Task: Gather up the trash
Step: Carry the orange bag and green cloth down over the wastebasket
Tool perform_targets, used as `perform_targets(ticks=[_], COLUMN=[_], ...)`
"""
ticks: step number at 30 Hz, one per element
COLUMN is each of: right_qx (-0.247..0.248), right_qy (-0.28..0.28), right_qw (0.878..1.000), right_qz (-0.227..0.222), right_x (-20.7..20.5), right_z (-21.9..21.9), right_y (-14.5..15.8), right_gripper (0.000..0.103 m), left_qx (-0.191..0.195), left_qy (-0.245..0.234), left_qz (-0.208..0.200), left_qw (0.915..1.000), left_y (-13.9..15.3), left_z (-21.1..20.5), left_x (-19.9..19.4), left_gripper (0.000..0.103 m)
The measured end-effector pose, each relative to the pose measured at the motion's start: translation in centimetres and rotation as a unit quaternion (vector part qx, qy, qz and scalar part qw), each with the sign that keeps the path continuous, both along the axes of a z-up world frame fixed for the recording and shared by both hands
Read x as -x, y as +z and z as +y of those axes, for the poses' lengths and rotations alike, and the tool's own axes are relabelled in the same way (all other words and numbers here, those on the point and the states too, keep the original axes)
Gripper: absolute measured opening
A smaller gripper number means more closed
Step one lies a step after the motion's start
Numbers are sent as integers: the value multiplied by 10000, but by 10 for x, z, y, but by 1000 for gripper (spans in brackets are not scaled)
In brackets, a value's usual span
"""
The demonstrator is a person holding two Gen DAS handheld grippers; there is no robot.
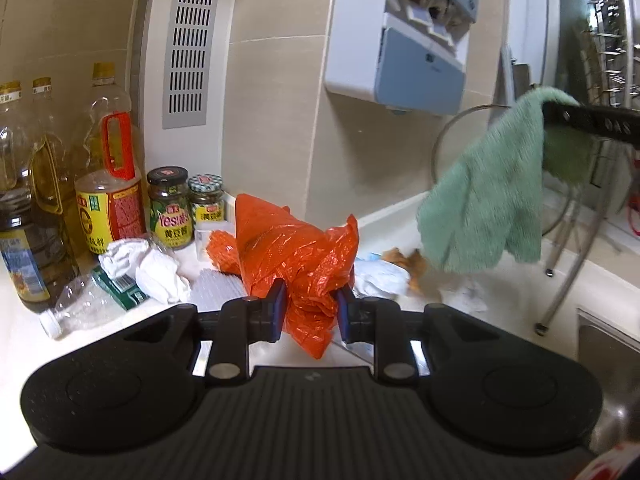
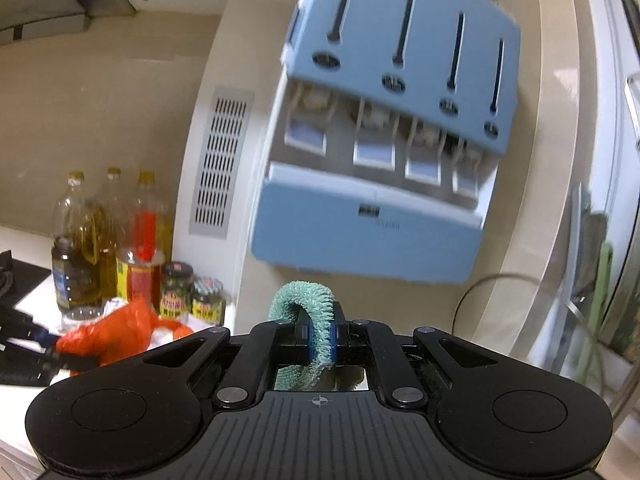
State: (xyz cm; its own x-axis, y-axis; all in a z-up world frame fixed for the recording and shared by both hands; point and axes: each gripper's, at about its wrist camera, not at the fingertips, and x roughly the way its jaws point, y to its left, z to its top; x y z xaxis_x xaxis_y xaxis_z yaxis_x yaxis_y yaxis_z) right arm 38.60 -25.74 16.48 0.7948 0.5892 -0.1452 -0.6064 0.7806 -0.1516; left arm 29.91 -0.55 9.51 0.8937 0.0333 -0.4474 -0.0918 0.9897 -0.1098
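Note:
My left gripper (image 1: 311,307) is shut on a crumpled orange plastic bag (image 1: 296,248), which hangs above the white counter (image 1: 24,332). The same orange bag (image 2: 108,338) shows at the lower left of the right wrist view. My right gripper (image 2: 322,338) is shut on a green cloth (image 2: 304,300) that loops over its blue pads. In the left wrist view that green cloth (image 1: 488,196) dangles from the right gripper's black finger (image 1: 592,122). On the counter lie crumpled white paper (image 1: 156,270), an empty clear bottle (image 1: 88,304), more white paper (image 1: 380,278) and brown scraps (image 1: 412,266).
Oil bottles (image 1: 108,168) and two jars (image 1: 170,208) stand at the left against the tiled wall. A blue and white wall dispenser (image 2: 384,152) hangs above. A glass lid (image 1: 452,140) leans at the back. A steel sink (image 1: 612,360) and a dish rack leg (image 1: 560,288) are at the right.

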Motion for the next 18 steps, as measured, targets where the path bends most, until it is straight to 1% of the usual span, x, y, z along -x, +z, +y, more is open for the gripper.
perform_targets(ticks=[2,5,8,11,14,18], right_qx=[-45,-200,-235,-286,-306,-91], right_qy=[-21,44,212,408,648,920], right_qw=[10000,9998,9993,9980,9951,9886], right_qz=[-35,74,185,384,675,1191], right_x=[11,32,61,91,121,155], right_z=[-1,-1,4,9,16,29], right_y=[6,13,13,4,-11,-35], right_gripper=[7,7,7,7,7,7], left_qx=[84,194,316,397,440,539], left_qy=[-127,-369,-568,-757,-1005,-1270], left_qz=[2,58,143,251,452,789], left_qw=[9999,9991,9978,9960,9929,9873], left_y=[0,0,-2,-5,-11,-22], left_z=[-1,-1,-1,-1,0,6], left_x=[13,33,58,83,107,135], left_gripper=[23,23,23,23,23,23])
